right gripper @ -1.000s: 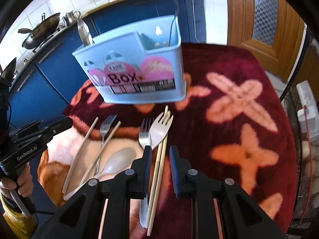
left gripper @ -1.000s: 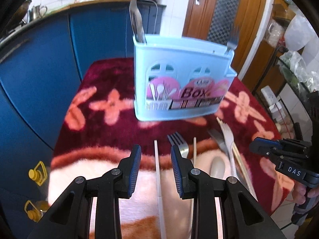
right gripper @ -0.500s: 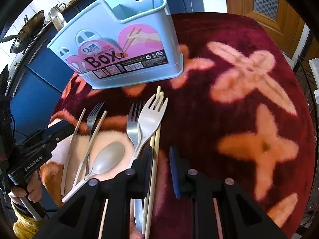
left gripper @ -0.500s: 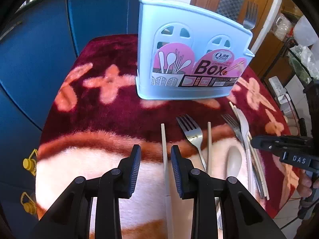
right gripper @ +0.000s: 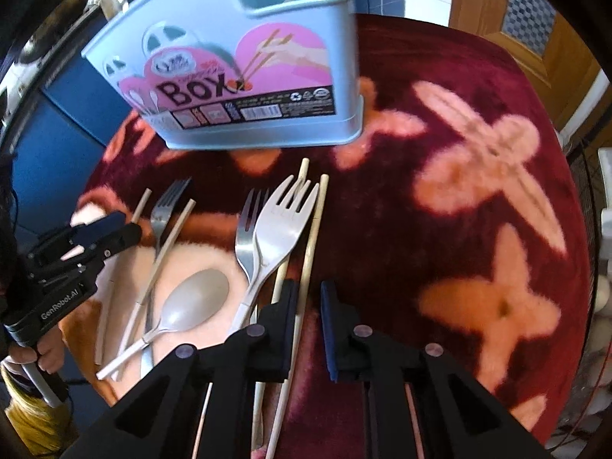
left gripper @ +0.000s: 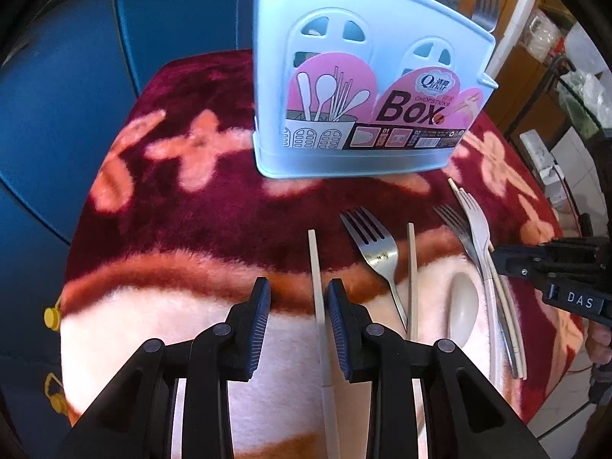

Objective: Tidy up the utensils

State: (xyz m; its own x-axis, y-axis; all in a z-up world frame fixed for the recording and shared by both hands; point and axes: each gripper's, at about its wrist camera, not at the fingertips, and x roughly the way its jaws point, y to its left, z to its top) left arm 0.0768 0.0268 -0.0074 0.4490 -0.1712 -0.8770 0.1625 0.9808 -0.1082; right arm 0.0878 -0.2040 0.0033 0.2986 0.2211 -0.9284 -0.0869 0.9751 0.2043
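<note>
Your right hand-held gripper [right gripper: 308, 298]: jaws closing, wooden chopstick [right gripper: 310, 237] between, lengthwise, untouched. Left hand-held gripper [left gripper: 299, 298]: jaws apart astride pale chopstick [left gripper: 316, 267].

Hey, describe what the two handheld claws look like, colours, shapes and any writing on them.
Both are black plastic tools with angular, linked arms joined by round silver-grey pivot pins. The left claw and the right claw each carry flat, dark blue ribbed pads. Seen from the side, one body reads "GenRobot.AI" in white and the other "DAS". Each has a handle below; no sleeve shows clearly.
</note>
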